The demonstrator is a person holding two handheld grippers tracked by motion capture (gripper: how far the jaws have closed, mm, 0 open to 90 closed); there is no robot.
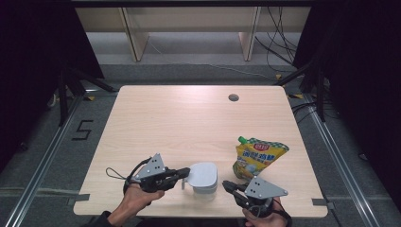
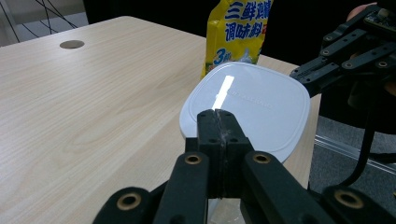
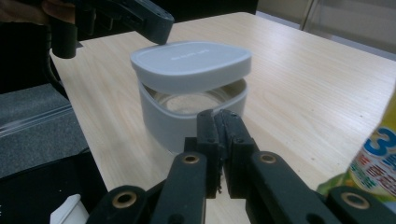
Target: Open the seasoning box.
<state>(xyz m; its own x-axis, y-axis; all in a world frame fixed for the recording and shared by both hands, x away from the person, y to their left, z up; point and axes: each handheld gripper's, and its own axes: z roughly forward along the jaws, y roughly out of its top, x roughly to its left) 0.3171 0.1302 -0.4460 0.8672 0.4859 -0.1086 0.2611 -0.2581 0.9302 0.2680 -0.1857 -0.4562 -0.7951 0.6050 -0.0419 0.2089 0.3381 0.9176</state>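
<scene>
Now the left tool (image 1: 183,174) pinches the lid's (image 1: 203,173) edge; lift slowly. The right tool (image 1: 228,185), shut and empty, should steady the box (image 3: 187,119).

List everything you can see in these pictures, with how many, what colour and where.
Container: one, grey, near edge of the table between the grippers.
Lid: one, pale grey, resting tilted on the container.
Seasoning pouch: one, yellow with green cap, right of the container.
Table: one, light wood, centre.
Cable hole: one, grey, far right of tabletop.
Left gripper: one, black, shut, at the container's left side.
Right gripper: one, black, shut, right of the container.
</scene>
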